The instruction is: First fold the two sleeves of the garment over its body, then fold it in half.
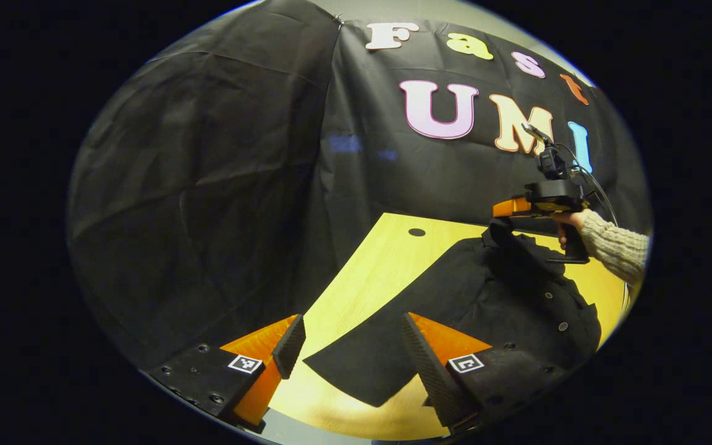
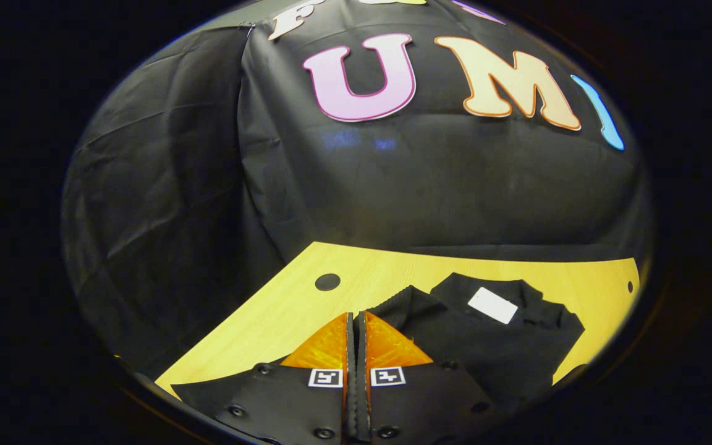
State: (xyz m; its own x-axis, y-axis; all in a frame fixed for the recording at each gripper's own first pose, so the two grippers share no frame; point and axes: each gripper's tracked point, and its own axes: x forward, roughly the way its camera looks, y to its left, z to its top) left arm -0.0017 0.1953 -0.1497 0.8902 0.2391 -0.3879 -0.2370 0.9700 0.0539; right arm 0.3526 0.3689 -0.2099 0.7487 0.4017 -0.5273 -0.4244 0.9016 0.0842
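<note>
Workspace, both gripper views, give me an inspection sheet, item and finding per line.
Surface: wooden table with a round hole.
Job's things: black garment, buttoned, one sleeve spread flat; white label at the collar.
Clutter: nothing seen.
Grippers: left gripper open above the sleeve; right gripper shut, held by a hand, apparently pinching cloth.
Cables: cable behind the right gripper.
Surroundings: black cloth wall.
</note>
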